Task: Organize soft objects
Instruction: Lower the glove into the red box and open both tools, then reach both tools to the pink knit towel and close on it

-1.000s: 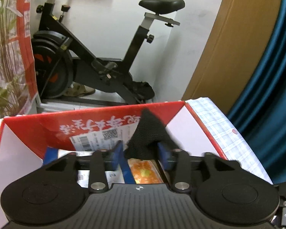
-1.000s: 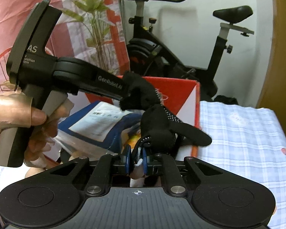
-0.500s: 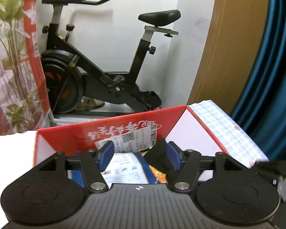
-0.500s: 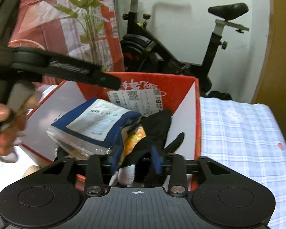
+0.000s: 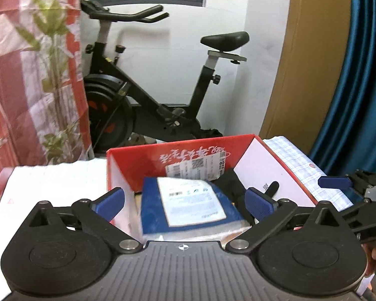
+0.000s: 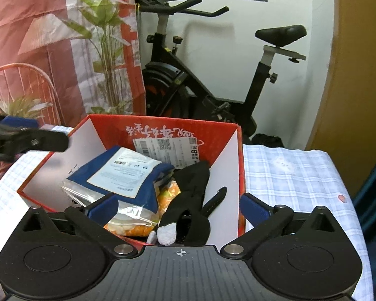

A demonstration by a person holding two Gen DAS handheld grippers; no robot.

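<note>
You are working over a surface draped in a pale blue-and-white checked cloth, in a room with white walls. A black exercise bike is standing behind it, beside a leafy plant and a red-and-white printed sheet; a tan wooden panel and a glossy teal curtain are closing off the right side.

A red cardboard box with white inner walls is sitting on the cloth. Lying inside it are a black knitted glove with grey fingertips, limp against the right wall, a flat blue packet in crinkled clear plastic, and something orange between them.

Your left gripper is hovering with its blue pads spread wide, holding nothing. Your right gripper is equally wide apart and empty, just above the glove.
</note>
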